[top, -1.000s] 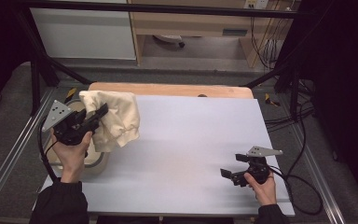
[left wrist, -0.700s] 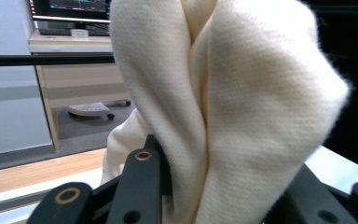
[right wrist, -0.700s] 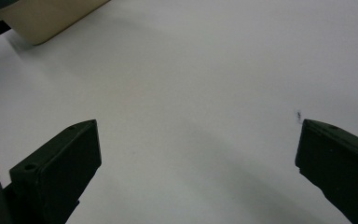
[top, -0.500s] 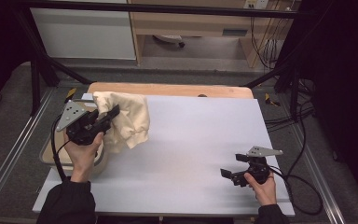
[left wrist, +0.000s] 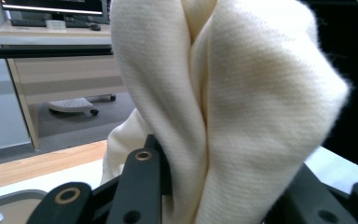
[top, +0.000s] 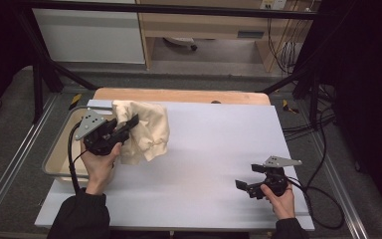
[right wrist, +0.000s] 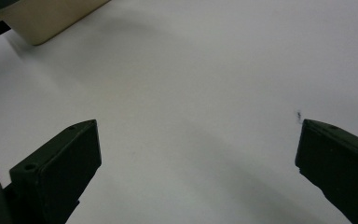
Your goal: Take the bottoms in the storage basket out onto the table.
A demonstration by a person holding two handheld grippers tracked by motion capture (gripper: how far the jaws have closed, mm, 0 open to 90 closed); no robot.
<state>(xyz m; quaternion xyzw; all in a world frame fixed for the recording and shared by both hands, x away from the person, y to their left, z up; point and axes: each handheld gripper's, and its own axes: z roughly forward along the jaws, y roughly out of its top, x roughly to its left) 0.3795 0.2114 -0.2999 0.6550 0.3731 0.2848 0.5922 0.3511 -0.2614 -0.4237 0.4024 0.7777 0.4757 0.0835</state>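
Observation:
A cream-coloured cloth [top: 146,130] hangs bunched in the air over the left part of the white table [top: 214,149], held up by my left gripper [top: 129,124], which is shut on it. In the left gripper view the cloth [left wrist: 223,107] rises as a thick fold between the black jaws. My right gripper [top: 244,185] rests low on the table at the front right, open, and in its own view the gripper [right wrist: 198,154] has only bare white tabletop between its wide-apart fingers [right wrist: 60,163].
A beige bin [top: 62,149] with a grey rim stands at the table's left edge, below the left hand. A wooden board edge [top: 179,94] runs along the far side. Cables [top: 323,199] trail at the right. The bin's corner [right wrist: 42,18] shows in the right gripper view.
My left gripper has carried the cloth rightward and farther from the person, out over the table beside the bin. The right gripper has stayed in place.

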